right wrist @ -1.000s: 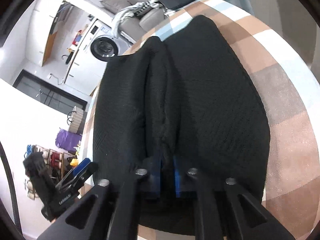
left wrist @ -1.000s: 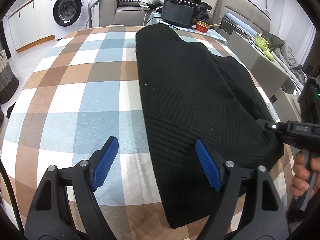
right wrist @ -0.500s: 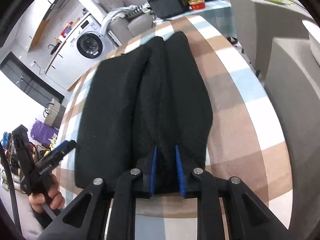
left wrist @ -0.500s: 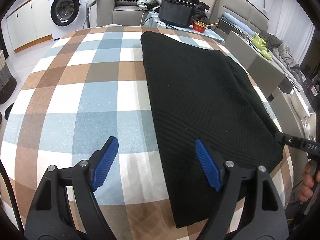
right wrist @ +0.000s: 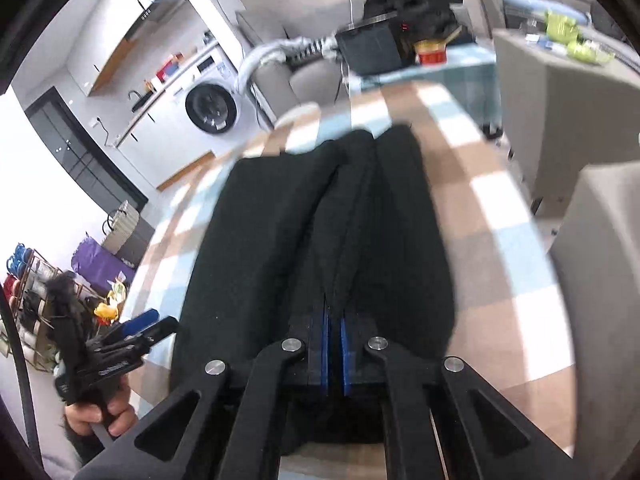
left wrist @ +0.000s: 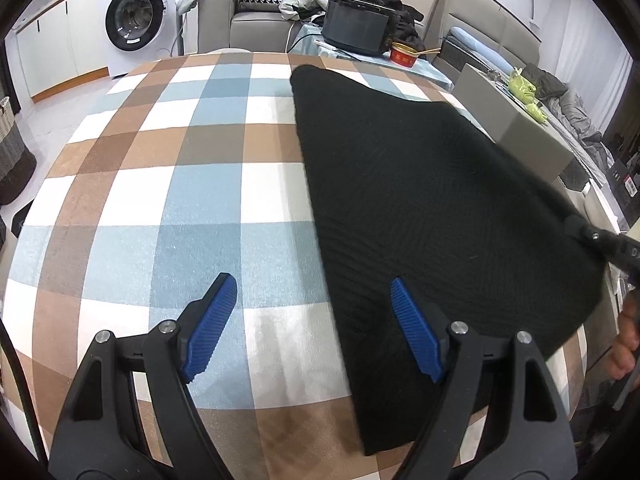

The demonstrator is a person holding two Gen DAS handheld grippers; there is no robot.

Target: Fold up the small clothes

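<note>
A black knitted garment (left wrist: 420, 200) lies stretched along the right half of the checked table (left wrist: 168, 184). My left gripper (left wrist: 312, 320) is open and empty, hovering over the garment's near left edge. My right gripper (right wrist: 335, 320) is shut on the garment's near right edge (right wrist: 320, 232), which bunches into folds running away from the blue pads. The right gripper's tip (left wrist: 608, 240) shows at the garment's right corner in the left wrist view. The left gripper (right wrist: 136, 332) shows at the lower left of the right wrist view.
A washing machine (left wrist: 136, 24) and a grey sofa (left wrist: 240, 20) stand beyond the table. A dark box (left wrist: 356, 28) and a red bowl (left wrist: 404, 54) sit on a side table. A grey block (left wrist: 516, 120) stands close on the right.
The right gripper has pulled the garment's near right edge back and outward, stretching it flatter. The left gripper has stayed open in about the same place.
</note>
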